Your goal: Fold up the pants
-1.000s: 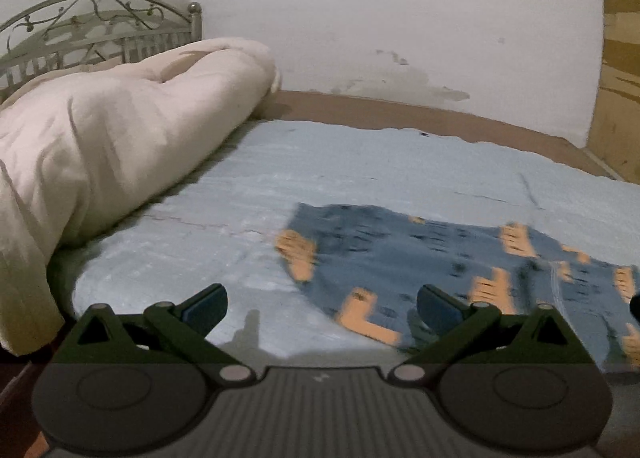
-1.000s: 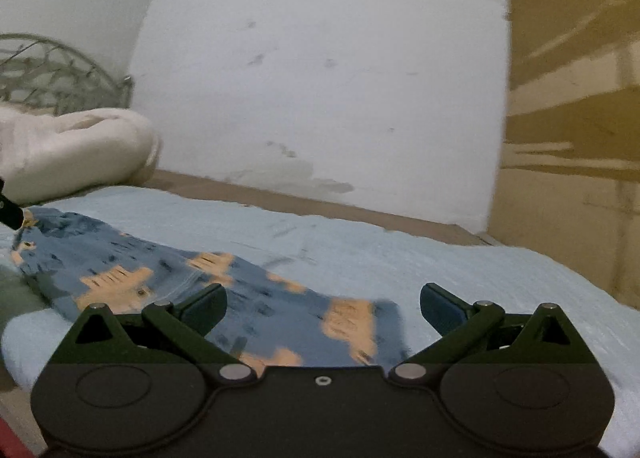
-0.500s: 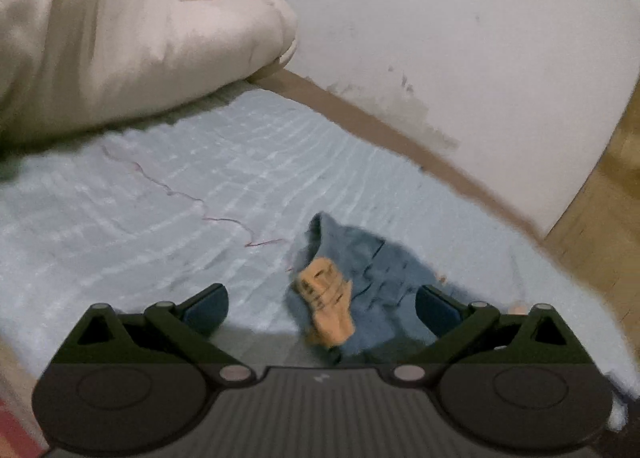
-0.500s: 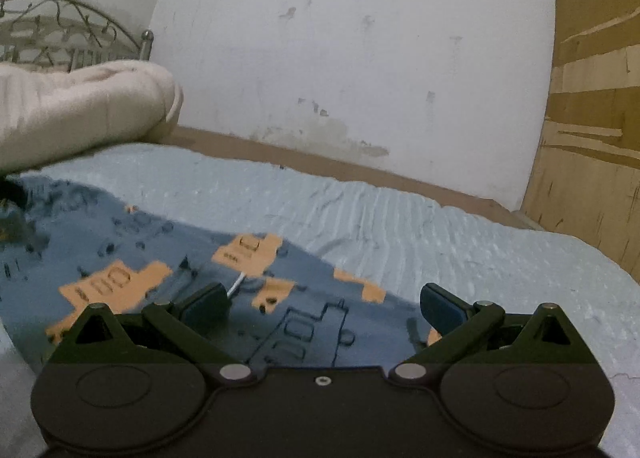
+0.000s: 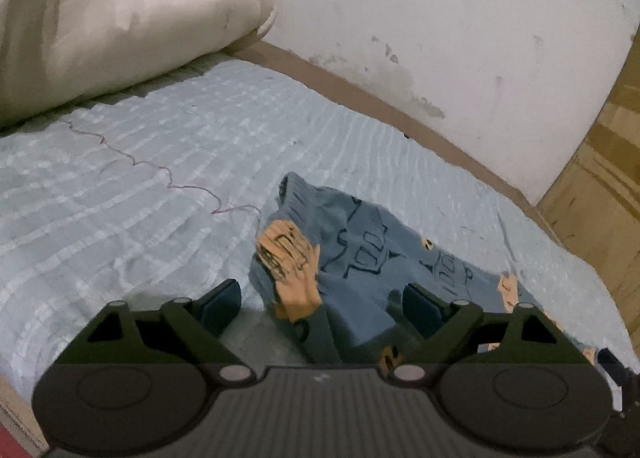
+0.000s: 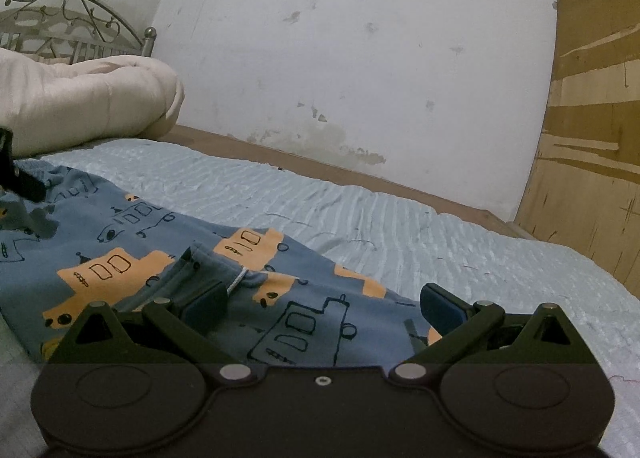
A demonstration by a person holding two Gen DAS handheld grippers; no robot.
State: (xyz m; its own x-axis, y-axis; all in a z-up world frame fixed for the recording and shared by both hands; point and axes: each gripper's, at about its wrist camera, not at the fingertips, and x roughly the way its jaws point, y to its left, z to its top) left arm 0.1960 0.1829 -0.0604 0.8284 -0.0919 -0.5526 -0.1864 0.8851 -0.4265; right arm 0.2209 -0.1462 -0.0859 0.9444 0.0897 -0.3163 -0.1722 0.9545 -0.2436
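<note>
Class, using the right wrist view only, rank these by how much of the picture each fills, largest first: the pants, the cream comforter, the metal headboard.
1. pants, though nearness to the camera inflates them
2. cream comforter
3. metal headboard, partly hidden behind the comforter

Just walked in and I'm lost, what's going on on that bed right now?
A person with two handheld grippers is about to fold blue patterned pants lying on the light blue bedsheet. The left gripper hovers open over a bunched end; the right gripper is open over the waistband. Neither has gripped the cloth yet.
</note>
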